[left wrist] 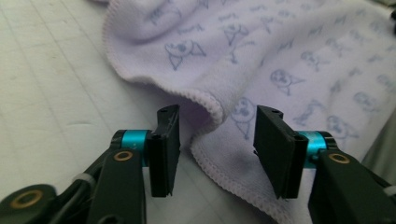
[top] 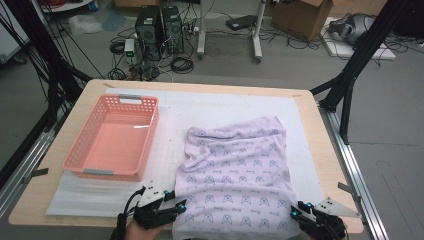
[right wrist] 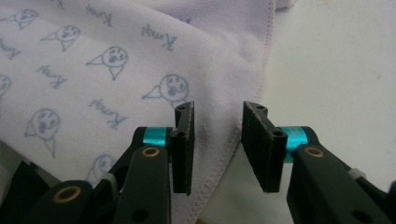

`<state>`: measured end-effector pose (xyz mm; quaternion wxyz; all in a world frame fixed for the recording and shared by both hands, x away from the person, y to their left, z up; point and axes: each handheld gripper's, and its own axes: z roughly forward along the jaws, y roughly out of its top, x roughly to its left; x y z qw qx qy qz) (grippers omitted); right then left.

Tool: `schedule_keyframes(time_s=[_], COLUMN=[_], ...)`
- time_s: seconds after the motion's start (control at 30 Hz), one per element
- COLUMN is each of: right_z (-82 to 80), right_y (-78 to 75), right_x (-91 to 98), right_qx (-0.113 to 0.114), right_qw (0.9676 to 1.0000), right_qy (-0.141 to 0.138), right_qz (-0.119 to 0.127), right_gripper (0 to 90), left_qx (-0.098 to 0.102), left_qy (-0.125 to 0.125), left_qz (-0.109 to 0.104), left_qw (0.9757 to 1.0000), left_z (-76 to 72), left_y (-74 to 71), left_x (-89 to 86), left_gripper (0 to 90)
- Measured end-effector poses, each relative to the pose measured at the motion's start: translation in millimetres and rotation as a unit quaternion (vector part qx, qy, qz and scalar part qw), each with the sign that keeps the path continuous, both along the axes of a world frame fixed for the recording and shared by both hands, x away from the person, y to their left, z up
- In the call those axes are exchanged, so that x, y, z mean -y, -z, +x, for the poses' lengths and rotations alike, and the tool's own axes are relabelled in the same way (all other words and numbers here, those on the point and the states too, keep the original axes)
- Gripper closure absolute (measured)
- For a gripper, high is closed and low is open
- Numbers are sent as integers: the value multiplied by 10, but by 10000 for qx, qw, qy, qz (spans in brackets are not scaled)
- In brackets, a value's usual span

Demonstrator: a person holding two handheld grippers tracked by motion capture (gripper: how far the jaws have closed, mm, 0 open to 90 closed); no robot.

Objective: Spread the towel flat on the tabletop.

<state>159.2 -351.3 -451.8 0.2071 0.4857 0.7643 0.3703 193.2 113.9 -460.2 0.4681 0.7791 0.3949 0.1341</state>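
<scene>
Cloth: the lilac towel (top: 235,175) with small grey-blue printed figures is lying spread and rumpled on the white mat (top: 300,130), right of centre, its near edge reaching the near edge of the table (top: 90,95).
Cloth edges: the far edge is bunching into folds; the near left corner is curling up into a fold just in front of my left pads, as the left gripper view shows (left wrist: 210,105).
My left gripper: I am holding the left gripper (top: 181,206) at the towel's near left corner, pointing right toward the cloth.
My left fingers: I am keeping them released; the two black pads (left wrist: 164,149) are standing apart, with the hemmed corner of the towel (left wrist: 280,60) lying between them and neither pad pressing on it.
My right gripper: I am holding the right gripper (top: 296,210) at the towel's near right corner.
My right fingers: I am keeping these released too; in the right gripper view the pads (right wrist: 183,147) are standing apart over the stitched hem of the towel (right wrist: 93,70), with the cloth running under the gap and the left pad, not clamped.
Basket: the pink plastic basket (top: 80,145) is sitting on the left part of the mat, well apart from the towel.
Beyond the table: computer towers (top: 160,30) and cables are lying on the floor at the far side.
</scene>
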Motion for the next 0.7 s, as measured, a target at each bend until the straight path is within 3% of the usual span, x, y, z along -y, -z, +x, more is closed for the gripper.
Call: schedule_keyframes(time_s=[0.1, 0.2, 0.3, 0.4, 0.7], right_z=[-6, -12, -30, -65, -285], right_y=[3, -4, -25, -19, -129], right_x=[-5, -28, -55, 29, 172], right_qx=[19, 13, 10, -80, -135], right_qw=[10000, 9999, 9996, 9994, 9970], right_qy=[29, -118, -211, -335, -624], right_qz=[-1, -34, -179, 68, 436], right_gripper=[706, 855, 862, 864, 863], left_qx=[309, 104, -17, -105, -45], left_qy=[16, 15, -103, -173, -3], left_qz=[418, 291, 233, 14, -162], left_qw=[9986, 9995, 9997, 9998, 9999], left_z=[-28, -19, -85, -181, -423], left_y=[-1, -22, -49, -55, -57], left_x=[15, -27, -84, -180, -199], left_gripper=[664, 865, 877, 877, 873])
